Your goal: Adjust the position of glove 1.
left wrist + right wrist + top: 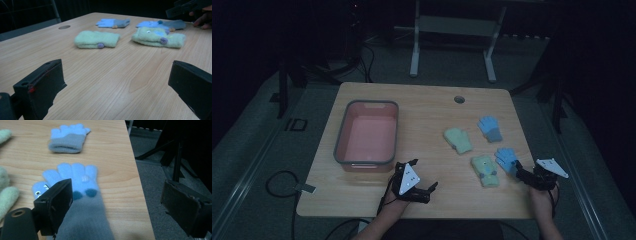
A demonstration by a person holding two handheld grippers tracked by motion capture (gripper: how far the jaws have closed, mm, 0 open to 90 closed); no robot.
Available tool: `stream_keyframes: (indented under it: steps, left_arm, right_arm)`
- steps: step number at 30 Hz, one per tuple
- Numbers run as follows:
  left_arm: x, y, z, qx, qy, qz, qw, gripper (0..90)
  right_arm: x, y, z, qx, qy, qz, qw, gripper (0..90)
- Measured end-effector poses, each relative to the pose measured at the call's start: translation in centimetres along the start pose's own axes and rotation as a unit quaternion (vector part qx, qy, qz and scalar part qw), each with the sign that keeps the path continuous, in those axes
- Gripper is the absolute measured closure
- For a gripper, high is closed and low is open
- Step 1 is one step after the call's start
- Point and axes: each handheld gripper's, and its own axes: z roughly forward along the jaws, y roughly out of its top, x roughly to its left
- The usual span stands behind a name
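Note:
Two pale green mittens [458,140] [485,171] and two blue gloves with grey cuffs [490,128] [507,159] lie on the right half of the wooden table [427,110]. My right gripper [522,175] hovers at the near blue glove's cuff by the table's right edge. In the right gripper view its jaws stand wide open [120,205] above that glove [75,177], the left jaw over its thumb side and nothing pressed. My left gripper [432,192] sits low near the front edge, pointing right, open [117,82] over bare wood. The mittens [96,39] [160,37] lie ahead of it.
A pink bin with a grey rim [339,131] stands on the table's left half, nothing in it. A round cable hole [459,99] sits near the far edge. The table's right edge drops to grey carpet [155,182]. A white frame's legs [414,60] stand beyond the table.

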Motion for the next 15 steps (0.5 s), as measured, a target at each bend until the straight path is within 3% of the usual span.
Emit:
stream_keyframes:
  steps: [12,15]
  left_arm:
    - [0.08,-0.05,-0.07,-0.005,0.002,-0.006,1.0,0.1]
    - [0.09,-0.05,-0.08,-0.005,0.0,-0.006,1.0,0.0]
  right_arm:
    - [-0.04,0.02,0.04,0.004,0.008,-0.001,1.0,10.8]
    - [-0.21,0.31,-0.03,0.021,0.019,0.004,0.9996,10.8]
